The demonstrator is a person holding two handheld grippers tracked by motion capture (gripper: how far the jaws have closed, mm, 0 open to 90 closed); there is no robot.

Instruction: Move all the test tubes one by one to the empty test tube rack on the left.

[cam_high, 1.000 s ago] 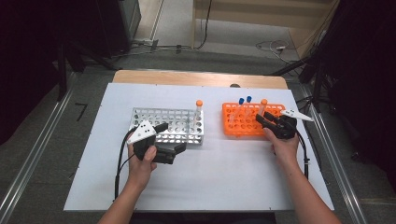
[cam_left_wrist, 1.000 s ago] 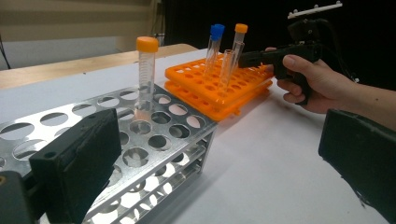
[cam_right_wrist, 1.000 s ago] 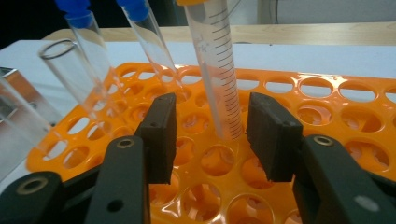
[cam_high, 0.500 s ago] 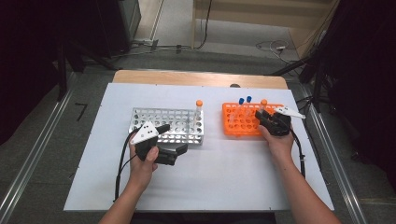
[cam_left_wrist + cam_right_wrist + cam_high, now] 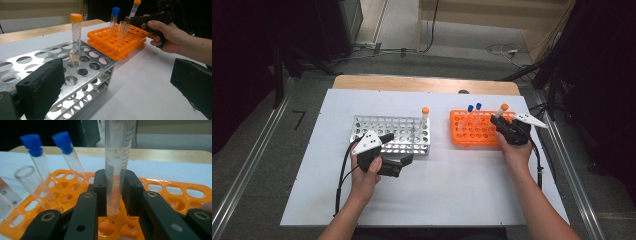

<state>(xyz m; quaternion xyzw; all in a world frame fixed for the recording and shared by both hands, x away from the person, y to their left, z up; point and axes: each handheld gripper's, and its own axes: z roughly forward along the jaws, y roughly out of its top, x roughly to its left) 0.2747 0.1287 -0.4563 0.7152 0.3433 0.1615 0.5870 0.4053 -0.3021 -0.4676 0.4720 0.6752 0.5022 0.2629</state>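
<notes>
Graduated tube beside blue-capped tubes

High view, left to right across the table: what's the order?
left gripper → metal rack → orange-capped tube in it → orange rack → two blue-capped tubes → orange-capped tube → right gripper, shut on that tube.
</notes>
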